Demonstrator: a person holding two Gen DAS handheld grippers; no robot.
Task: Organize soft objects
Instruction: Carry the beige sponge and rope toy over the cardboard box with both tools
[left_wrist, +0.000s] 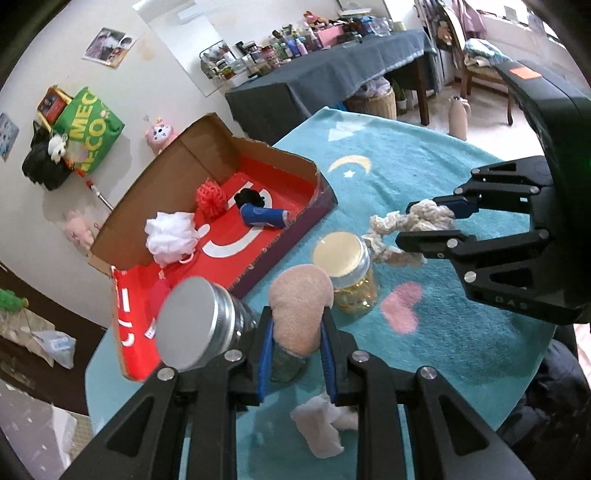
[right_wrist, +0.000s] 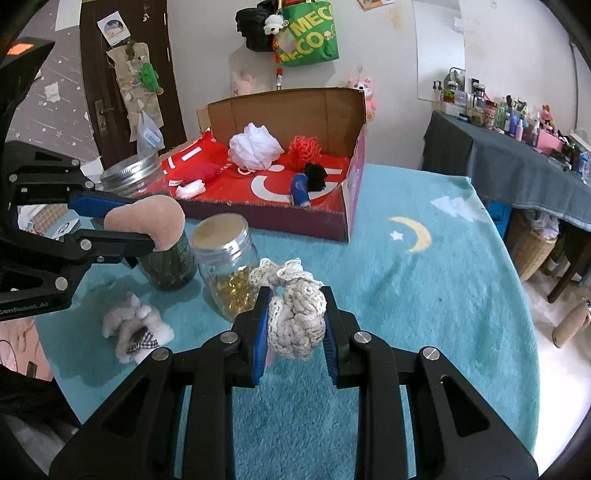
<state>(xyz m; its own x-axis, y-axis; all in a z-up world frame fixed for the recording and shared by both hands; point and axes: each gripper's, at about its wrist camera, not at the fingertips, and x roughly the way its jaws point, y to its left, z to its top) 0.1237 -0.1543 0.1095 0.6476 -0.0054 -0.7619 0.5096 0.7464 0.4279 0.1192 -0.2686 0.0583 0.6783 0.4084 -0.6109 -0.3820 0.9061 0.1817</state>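
Observation:
My left gripper (left_wrist: 297, 332) is shut on a pink plush pad (left_wrist: 301, 310) and holds it above the table; it also shows in the right wrist view (right_wrist: 147, 221). My right gripper (right_wrist: 295, 317) is shut on a cream crochet piece (right_wrist: 295, 314), seen from the left wrist view (left_wrist: 410, 225) too. An open cardboard box (right_wrist: 351, 206) with a red lining holds a white mesh puff (right_wrist: 255, 146), a red puff (right_wrist: 304, 147), a black item (right_wrist: 316, 175) and a blue roll (right_wrist: 300, 190). A small white plush toy (right_wrist: 135, 326) lies on the teal cloth.
Three glass jars stand by the box: one with yellow contents (right_wrist: 229, 266), one with dark contents (right_wrist: 173, 266), one with a silver lid (right_wrist: 131, 173). The round table has a teal cloth (right_wrist: 406, 295). A cluttered grey-clothed table (right_wrist: 517, 166) stands at the right.

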